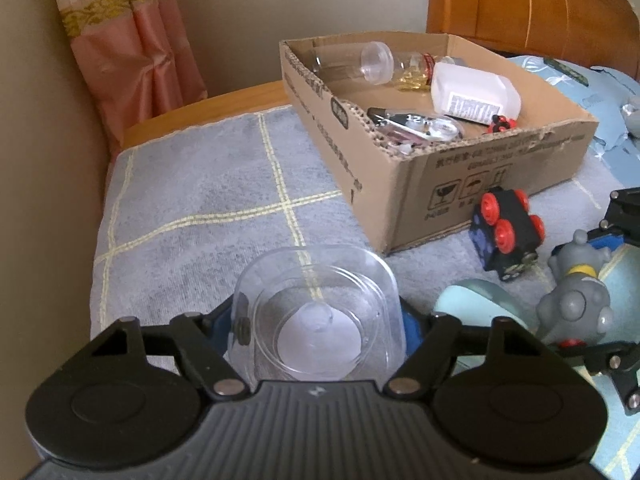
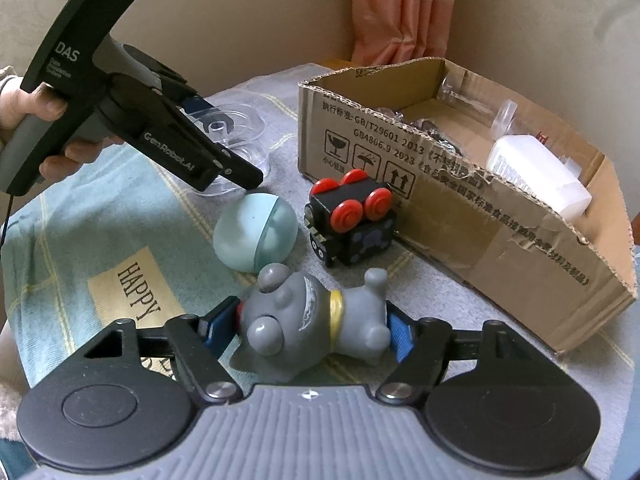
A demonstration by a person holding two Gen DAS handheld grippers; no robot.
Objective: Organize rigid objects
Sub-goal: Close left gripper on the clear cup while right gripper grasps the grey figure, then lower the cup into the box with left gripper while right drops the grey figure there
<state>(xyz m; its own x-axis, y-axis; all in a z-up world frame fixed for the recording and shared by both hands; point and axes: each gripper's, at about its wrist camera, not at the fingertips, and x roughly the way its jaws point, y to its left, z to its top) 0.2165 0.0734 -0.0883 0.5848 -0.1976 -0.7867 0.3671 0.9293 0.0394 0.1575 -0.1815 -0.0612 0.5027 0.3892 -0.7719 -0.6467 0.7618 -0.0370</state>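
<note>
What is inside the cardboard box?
The box holds a clear jar, a white bottle, something gold, a small red-and-black toy and metal bits. The near wall hides the floor behind it.

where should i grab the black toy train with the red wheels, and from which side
Grip the black toy train across its two flat ends, coming from above. It lies tipped on its side, red wheels facing up, close beside the cardboard box, so a side approach looks cramped. The round wheels would probably slip between the fingers.
</note>
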